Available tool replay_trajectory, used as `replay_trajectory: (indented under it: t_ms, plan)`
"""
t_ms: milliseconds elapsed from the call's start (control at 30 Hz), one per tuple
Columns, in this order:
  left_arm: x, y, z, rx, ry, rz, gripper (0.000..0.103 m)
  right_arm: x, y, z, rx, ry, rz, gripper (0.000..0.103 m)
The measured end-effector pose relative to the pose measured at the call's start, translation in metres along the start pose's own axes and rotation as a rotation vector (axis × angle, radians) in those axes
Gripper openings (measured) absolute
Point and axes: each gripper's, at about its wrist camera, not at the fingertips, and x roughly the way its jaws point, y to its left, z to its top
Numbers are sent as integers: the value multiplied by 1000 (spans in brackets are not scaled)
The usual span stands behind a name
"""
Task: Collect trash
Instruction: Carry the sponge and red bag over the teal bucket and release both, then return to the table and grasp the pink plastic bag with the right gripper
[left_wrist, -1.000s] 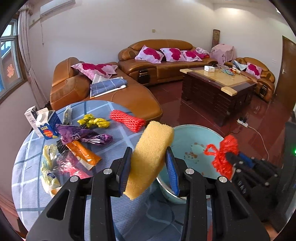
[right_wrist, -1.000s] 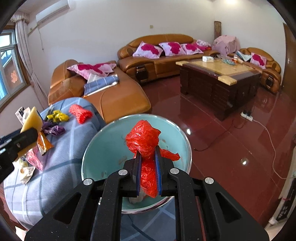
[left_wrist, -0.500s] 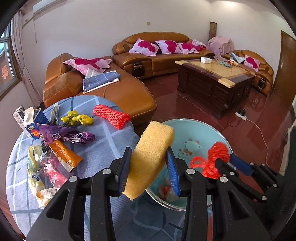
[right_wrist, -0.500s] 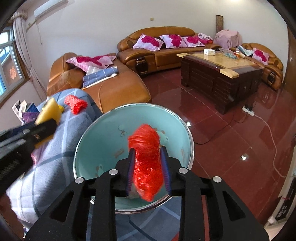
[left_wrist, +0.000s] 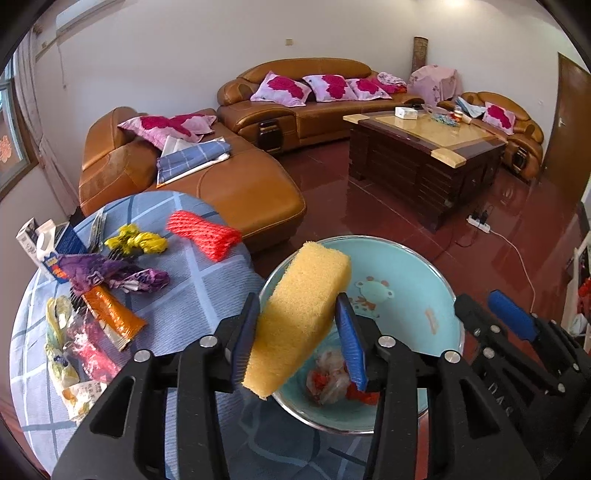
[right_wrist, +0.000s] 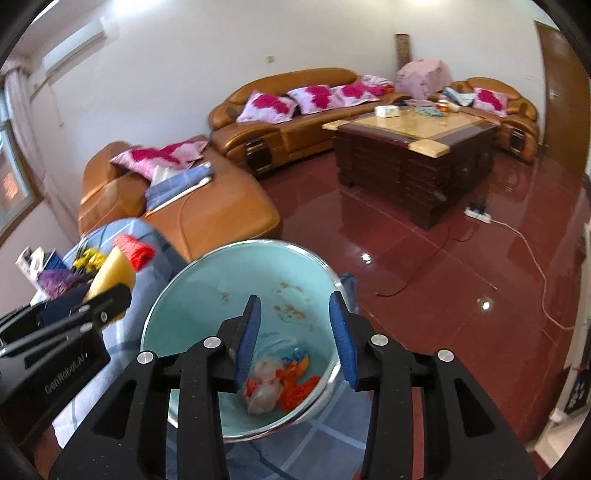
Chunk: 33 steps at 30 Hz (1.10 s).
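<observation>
My left gripper (left_wrist: 295, 341) is shut on a yellow sponge (left_wrist: 299, 314) and holds it tilted above the near rim of a light blue basin (left_wrist: 406, 295). My right gripper (right_wrist: 295, 343) is open and empty above the same basin (right_wrist: 192, 295). Red plastic trash (right_wrist: 295, 384) and a clear wrapper (right_wrist: 264, 387) lie at the basin's bottom. The right gripper (left_wrist: 495, 314) also shows at the right of the left wrist view. The sponge (right_wrist: 110, 275) and left gripper show at the left of the right wrist view.
The round table with a blue checked cloth (left_wrist: 192, 280) holds a red foam net (left_wrist: 205, 236), a yellow wrapper (left_wrist: 136, 240), a purple wrapper (left_wrist: 110, 271), an orange packet (left_wrist: 112, 317), a carton (left_wrist: 44, 247) and more wrappers. Sofas (left_wrist: 192, 184) and a coffee table (left_wrist: 424, 147) stand beyond.
My right gripper opened and the red plastic trash dropped into the basin. My left gripper with the sponge moved right, over the basin's rim.
</observation>
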Motion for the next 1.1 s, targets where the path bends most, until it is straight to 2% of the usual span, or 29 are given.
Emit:
replay_trajectory:
  t_ms: [33, 67, 100, 167, 300, 433, 633, 700, 900, 1000, 1100]
  plan:
    - [1, -3, 0, 12, -4, 4, 55, -1, -3, 1, 15, -3, -10, 40]
    - [1, -5, 0, 18, -8, 6, 67, -1, -7, 1, 35, -4, -18, 42]
    - [0, -6, 0, 20, -12, 11, 75, -1, -10, 2, 48, -3, -22, 44]
    - [-1, -7, -1, 19, -15, 13, 77, -1, -14, 2, 72, -2, -19, 46]
    - [-5, -3, -1, 9, -19, 27, 83, -7, -16, 2, 85, -30, -12, 57]
    - [-10, 2, -1, -11, -23, 43, 85, -14, -13, 4, 78, -63, -14, 65]
    - [-17, 19, -6, -45, -27, 89, 91, -18, -11, 6, 75, -79, -26, 89]
    - [-19, 29, -10, -62, -24, 103, 95, -16, -6, 6, 49, -66, -56, 91]
    - [-23, 73, -28, -143, 7, 172, 95, -11, 5, 0, 12, -41, -101, 91]
    - [-27, 96, -39, -185, 15, 202, 95, -13, 17, -6, -42, -68, -110, 91]
    - [-30, 120, -54, -217, 29, 228, 95, -20, 35, -16, -110, -140, -118, 91]
